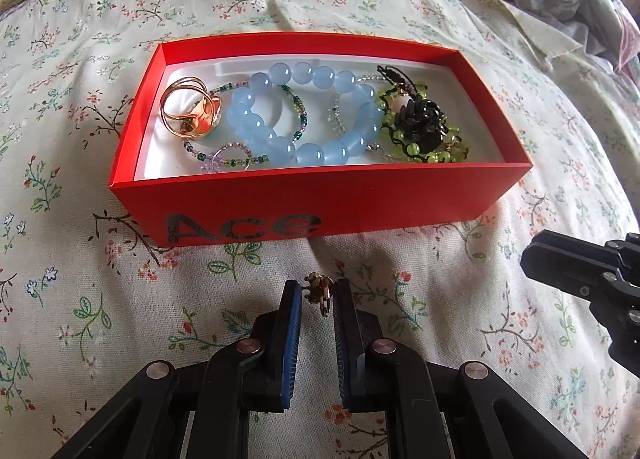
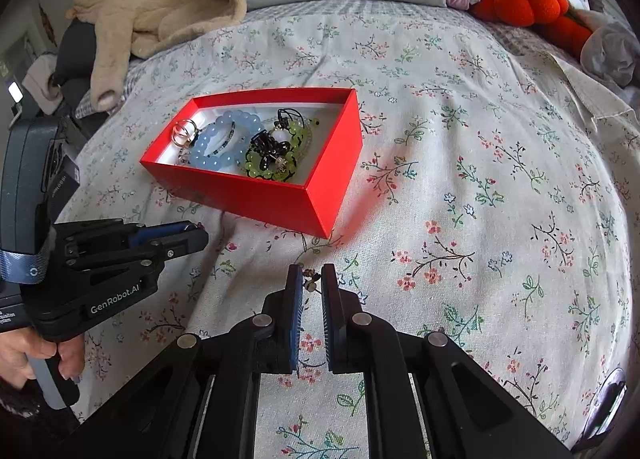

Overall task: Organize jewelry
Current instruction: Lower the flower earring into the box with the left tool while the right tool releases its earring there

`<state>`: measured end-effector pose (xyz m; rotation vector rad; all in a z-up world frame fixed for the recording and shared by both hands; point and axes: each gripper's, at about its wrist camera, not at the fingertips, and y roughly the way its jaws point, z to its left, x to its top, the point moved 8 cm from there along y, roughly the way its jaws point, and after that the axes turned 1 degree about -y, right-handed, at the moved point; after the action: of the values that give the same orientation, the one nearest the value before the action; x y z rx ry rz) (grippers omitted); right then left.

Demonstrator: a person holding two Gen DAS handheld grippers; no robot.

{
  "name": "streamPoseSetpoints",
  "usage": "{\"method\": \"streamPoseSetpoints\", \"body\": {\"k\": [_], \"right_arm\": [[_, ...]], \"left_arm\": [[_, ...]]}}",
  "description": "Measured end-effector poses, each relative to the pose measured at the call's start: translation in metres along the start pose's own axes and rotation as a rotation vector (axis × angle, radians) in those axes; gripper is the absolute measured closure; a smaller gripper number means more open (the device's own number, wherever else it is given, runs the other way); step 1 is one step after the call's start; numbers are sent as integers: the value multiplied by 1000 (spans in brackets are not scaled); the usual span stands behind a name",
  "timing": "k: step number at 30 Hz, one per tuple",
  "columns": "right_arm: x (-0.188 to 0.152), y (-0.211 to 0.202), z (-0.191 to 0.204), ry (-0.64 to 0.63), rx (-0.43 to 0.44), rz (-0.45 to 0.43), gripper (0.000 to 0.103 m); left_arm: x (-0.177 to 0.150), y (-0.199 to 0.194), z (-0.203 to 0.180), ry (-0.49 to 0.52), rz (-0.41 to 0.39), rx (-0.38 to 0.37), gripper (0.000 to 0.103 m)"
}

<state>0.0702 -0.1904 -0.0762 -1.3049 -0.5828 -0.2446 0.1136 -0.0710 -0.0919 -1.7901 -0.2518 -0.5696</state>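
**A:** The left tongs (image 1: 316, 295) are clamped on a small brass-coloured trinket (image 1: 317, 293), a ring or earring, I can't tell which. The right tongs (image 2: 311, 284) pinch a similar small piece (image 2: 311, 280) at their tips. Both hang low over the floral bedspread (image 2: 480, 147), just short of the red box (image 1: 320, 203).

**B:** So the pick-up looks done on both sides, and the carry to the box is the step in hand?

**A:** That's my reading. The box sits open on the bed, with a gold ring (image 1: 191, 113), a blue bead bracelet (image 1: 308, 111) and a green-and-black beaded piece (image 1: 424, 127) inside.

**B:** Next move?

**A:** Lift each piece over the near wall and let go above bare white lining. The front-left corner looks freest. One hand at a time, I'd say, since the tongs would crowd each other.
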Motion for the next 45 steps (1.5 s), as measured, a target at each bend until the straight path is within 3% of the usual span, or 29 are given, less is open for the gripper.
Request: {"method": "streamPoseSetpoints", "body": {"k": [24, 45], "right_arm": [[32, -17, 18, 35, 33, -75, 93], [46, -8, 20, 58, 36, -92, 93]], "left_arm": [[23, -63, -13, 12, -121, -52, 93], [52, -39, 13, -43, -168, 6, 90]]}}
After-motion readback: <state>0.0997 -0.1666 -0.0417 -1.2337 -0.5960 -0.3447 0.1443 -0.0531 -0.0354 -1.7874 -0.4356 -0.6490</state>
